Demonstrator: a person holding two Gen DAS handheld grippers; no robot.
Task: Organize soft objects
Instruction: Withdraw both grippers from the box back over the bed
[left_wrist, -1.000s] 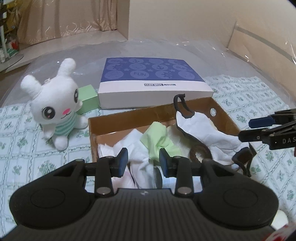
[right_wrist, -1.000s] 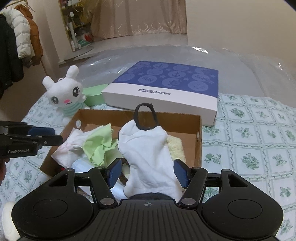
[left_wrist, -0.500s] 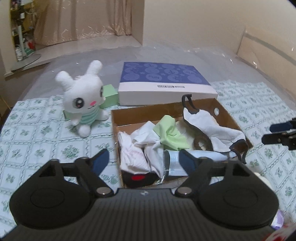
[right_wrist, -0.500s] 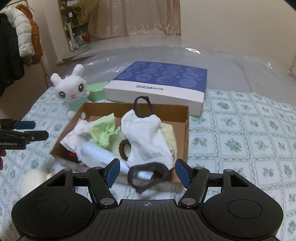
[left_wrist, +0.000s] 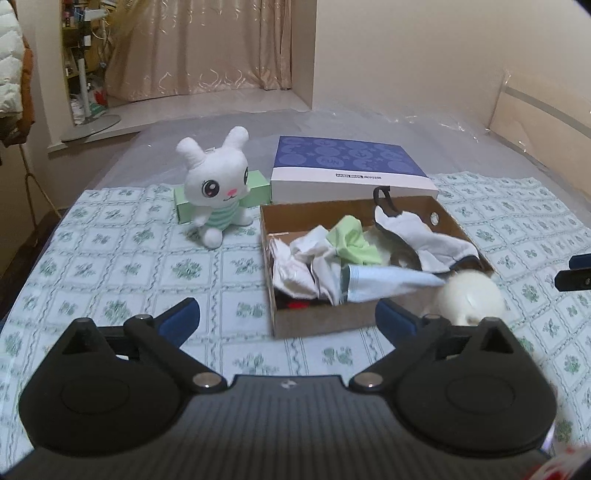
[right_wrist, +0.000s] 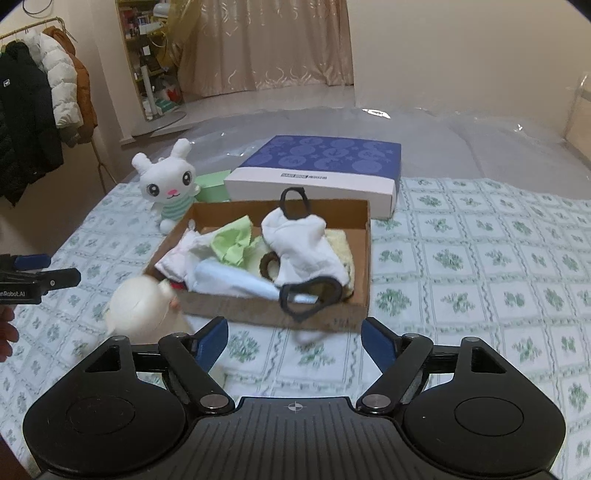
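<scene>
Partly hidden, a round cream plush (left_wrist: 471, 295) lies blurred at the near corner of the cardboard box (left_wrist: 317, 320), its shape hard to make out behind the left hand-held gripper (left_wrist: 288, 319), whose jaws are opening wide with nothing between them. Likewise the right hand-held gripper (right_wrist: 294, 341) is opening and empty; a white garment with dark trim (right_wrist: 301, 251) droops over the box's near wall (its lower end smeared by blur). Inside the box sit a green cloth (right_wrist: 232, 245), white cloths and a pale blue piece (left_wrist: 388, 282), with something red and black buried beneath. A white bunny plush (left_wrist: 218, 186) stands to the far left by a green box (left_wrist: 256, 184) and a blue-topped box (left_wrist: 347, 164). Everything rests on a green-patterned quilt (left_wrist: 129, 258); curtains and hanging coats (right_wrist: 33, 99) lie beyond.
</scene>
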